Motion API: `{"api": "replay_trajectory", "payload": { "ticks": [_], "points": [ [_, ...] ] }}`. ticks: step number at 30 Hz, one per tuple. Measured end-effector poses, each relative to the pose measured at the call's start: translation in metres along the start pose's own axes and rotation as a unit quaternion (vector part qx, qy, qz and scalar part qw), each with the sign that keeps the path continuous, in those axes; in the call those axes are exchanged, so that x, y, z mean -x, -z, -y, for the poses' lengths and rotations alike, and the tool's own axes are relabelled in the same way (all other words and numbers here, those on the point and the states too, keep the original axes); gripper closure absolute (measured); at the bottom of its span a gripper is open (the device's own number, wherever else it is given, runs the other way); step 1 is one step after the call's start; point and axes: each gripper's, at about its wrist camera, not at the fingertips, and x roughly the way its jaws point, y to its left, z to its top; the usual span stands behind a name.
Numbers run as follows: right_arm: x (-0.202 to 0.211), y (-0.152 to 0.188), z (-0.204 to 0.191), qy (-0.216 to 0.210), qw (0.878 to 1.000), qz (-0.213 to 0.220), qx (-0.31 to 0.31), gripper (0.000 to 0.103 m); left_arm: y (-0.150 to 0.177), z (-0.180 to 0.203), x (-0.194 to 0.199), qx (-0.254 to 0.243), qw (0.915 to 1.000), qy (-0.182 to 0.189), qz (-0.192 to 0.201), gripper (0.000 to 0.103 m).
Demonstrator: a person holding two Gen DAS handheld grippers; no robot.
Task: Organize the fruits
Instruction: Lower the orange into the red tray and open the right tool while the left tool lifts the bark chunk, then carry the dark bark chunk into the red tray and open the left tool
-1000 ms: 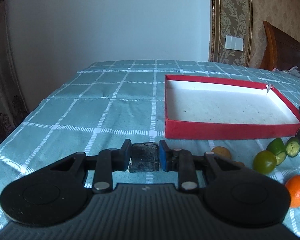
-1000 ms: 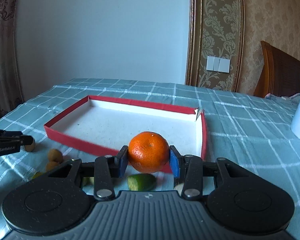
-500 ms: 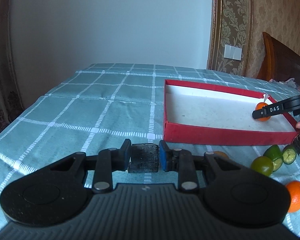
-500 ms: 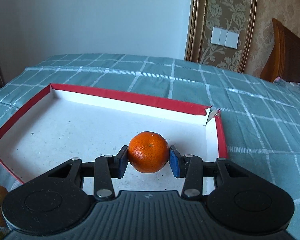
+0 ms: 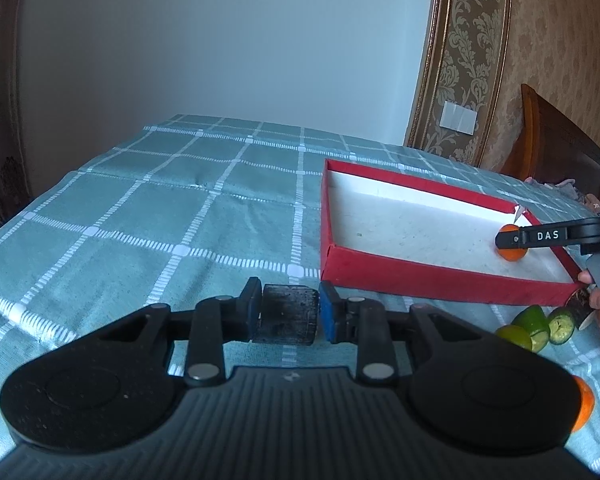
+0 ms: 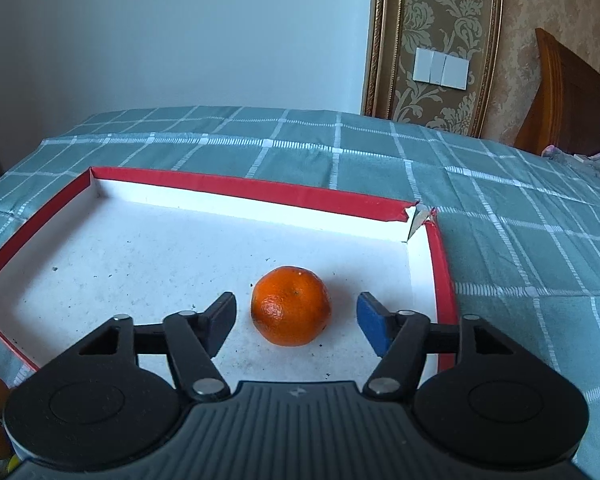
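The right gripper [image 6: 296, 318] is opening its jaws; the tangerine [image 6: 291, 305] is sitting free between them, on the red tray [image 6: 236, 189] floor near the far-right corner. Better to open fully, then retreat straight w/o nudging it. Left gripper [image 5: 286, 312] is staying out, jaws closed, holding nothing.

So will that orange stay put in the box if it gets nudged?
Probably not: the orange is round and the box floor looks smooth and flat, so it would likely roll. The low red walls should stop it.
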Motion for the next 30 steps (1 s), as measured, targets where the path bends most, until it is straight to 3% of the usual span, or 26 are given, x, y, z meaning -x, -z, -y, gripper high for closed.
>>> {"api": "replay_trajectory", "payload": {
  "ticks": [6, 15, 22, 30],
  "points": [
    [0.05, 0.014, 0.016, -0.011, 0.999, 0.034, -0.014, 0.034, -0.001, -0.001, 0.0, 0.003, 1.0, 0.002, 0.0, 0.075],
    [0.129, 0.09, 0.037, -0.042, 0.998, 0.04, -0.017, 0.034, -0.001, -0.001, 0.0, 0.002, 1.0, 0.002, 0.0, 0.075],
    [0.116, 0.111, 0.032, -0.034, 0.999, 0.001, -0.022, 0.034, -0.001, 0.005, 0.004, -0.02, 0.9997, -0.014, -0.002, 0.075],
    [0.108, 0.112, 0.031, -0.025, 0.999, 0.011, -0.019, 0.034, -0.011, 0.018, 0.018, -0.024, 0.9997, 0.003, 0.008, 0.077]
  ]
}}
